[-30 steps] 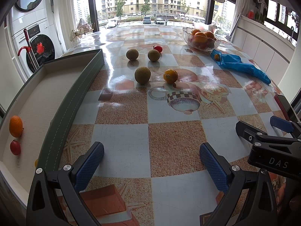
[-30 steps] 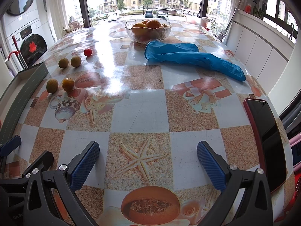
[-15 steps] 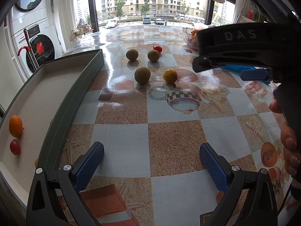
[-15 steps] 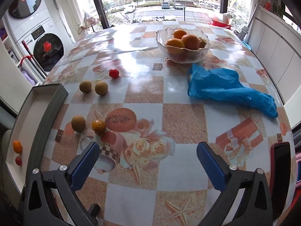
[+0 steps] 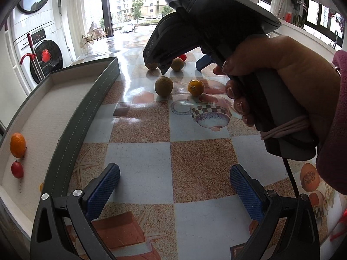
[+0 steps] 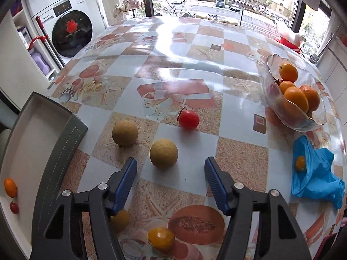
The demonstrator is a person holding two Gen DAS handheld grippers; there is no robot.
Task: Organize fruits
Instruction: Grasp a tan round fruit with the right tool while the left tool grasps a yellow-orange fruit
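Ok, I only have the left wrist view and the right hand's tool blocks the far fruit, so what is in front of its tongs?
Observer: The right tongs are closing, with a tan round fruit between the tips and the pads not touching it.
Operator: Anything off to the right of that?
Observer: A glass bowl holding several oranges.
Operator: Any stray fruit over there?
Observer: One small orange fruit lies on a blue glove.
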